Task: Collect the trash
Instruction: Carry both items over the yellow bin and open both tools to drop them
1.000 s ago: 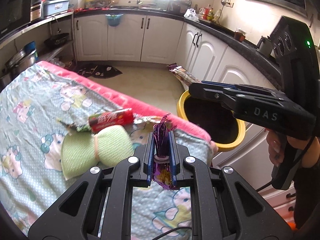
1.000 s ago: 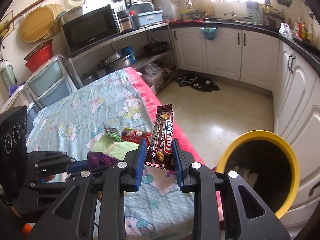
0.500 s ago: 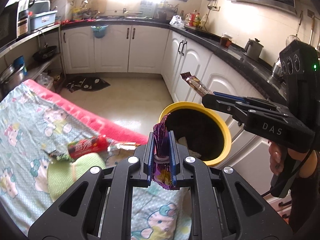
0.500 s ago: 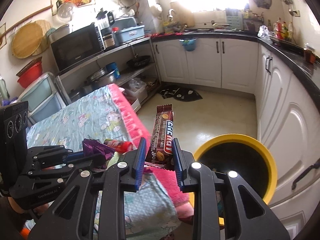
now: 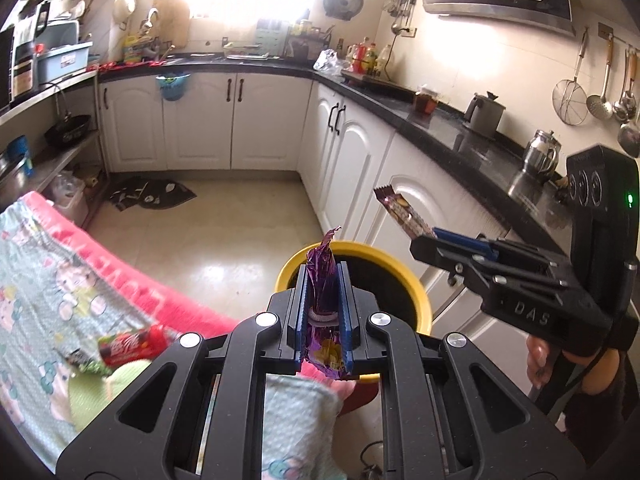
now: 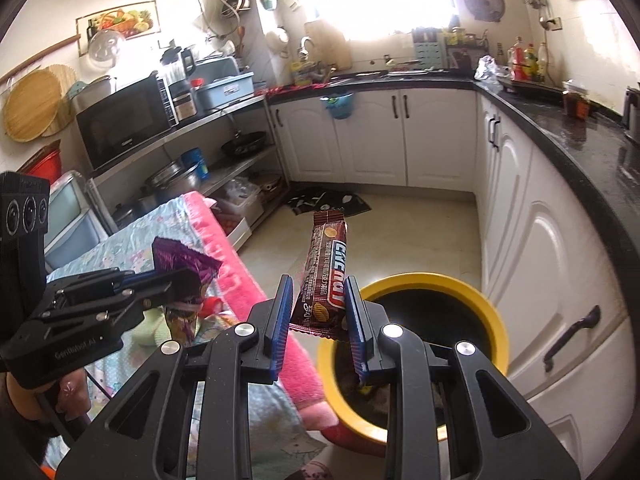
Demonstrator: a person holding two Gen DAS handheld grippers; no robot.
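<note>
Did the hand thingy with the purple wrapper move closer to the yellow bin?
Yes. The left gripper swung from over the table toward the yellow bin, whose rim now sits behind its fingers.

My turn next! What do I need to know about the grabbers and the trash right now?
Left gripper: shut on the purple wrapper, held near the yellow bin.
Right gripper: shut on the brown snack wrapper, beside the bin's rim.
Done: both wrappers are picked up; neither is dropped yet.
Left: open each gripper over the bin, probably. Then go back for the red wrapper and green wrapper on the blanket. A pale green cloth lies there too; whether it is trash is unclear.
</note>
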